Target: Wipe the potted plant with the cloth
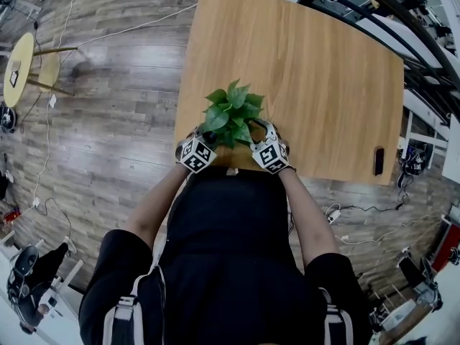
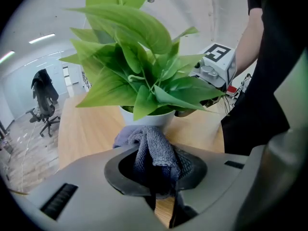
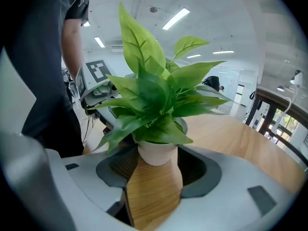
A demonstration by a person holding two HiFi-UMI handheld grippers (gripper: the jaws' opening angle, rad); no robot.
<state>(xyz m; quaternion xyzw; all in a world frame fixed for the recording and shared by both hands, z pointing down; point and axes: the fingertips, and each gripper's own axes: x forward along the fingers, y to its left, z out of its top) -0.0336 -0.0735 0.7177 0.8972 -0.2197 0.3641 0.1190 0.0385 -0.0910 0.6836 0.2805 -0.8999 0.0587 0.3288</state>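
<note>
Potted plant (image 1: pixel 231 113) stands at the 6 o'clock edge of the table (image 1: pixel 323 85), just in front of me.

Left gripper (image 2: pixel 156 174): at the plant's 8 o'clock in the head view. My fingers are clamped on the grey cloth (image 2: pixel 149 146), which is bunched between the pads. Its free fold lies at 12 o'clock, up against the foot of the white pot (image 2: pixel 147 119); leaves overhang it.

Right gripper (image 3: pixel 156 170): at the plant's 4 o'clock. Fingers spread apart, nothing gripped. The pot sits at their mouth, at 12 o'clock; I cannot tell whether the pads touch it.
</note>
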